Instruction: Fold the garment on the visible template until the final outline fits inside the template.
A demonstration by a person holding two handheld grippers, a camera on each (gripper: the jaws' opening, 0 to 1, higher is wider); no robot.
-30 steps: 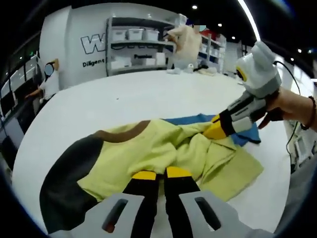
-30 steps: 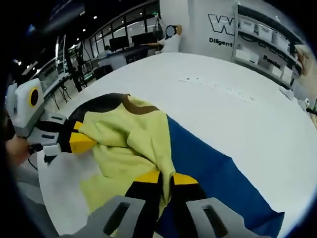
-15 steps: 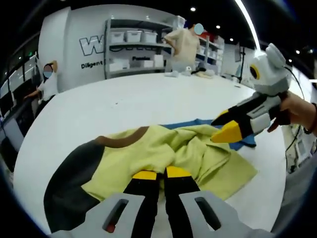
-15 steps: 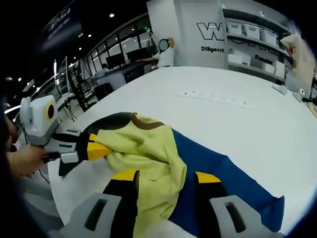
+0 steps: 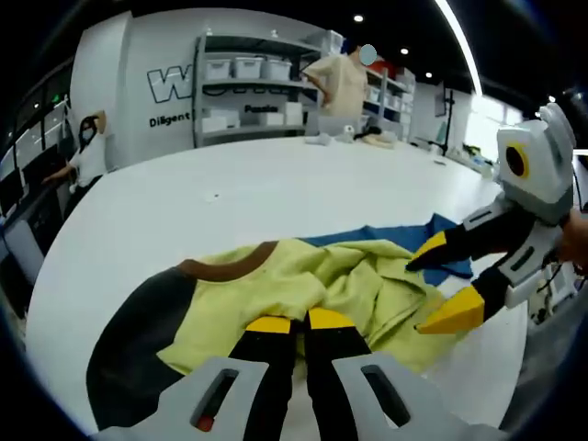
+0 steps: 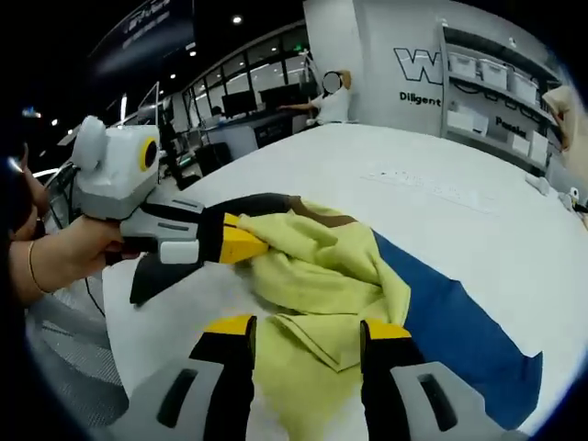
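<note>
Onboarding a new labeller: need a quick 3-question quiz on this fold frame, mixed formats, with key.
1. True or false: the right gripper is shut on the yellow garment.
2. The blue template lies A) under the garment, B) on top of it, C) apart from it.
3. Fill in: the left gripper fingers are ___ on the garment.

Key: 1 false, it is open; 2 A; 3 shut.

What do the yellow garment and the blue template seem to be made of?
The yellow garment looks like soft, matte knit fabric: it bunches in rounded folds. The blue template seems a thin, flat matte sheet lying smooth on the table; cloth or plastic, I cannot tell.
</note>
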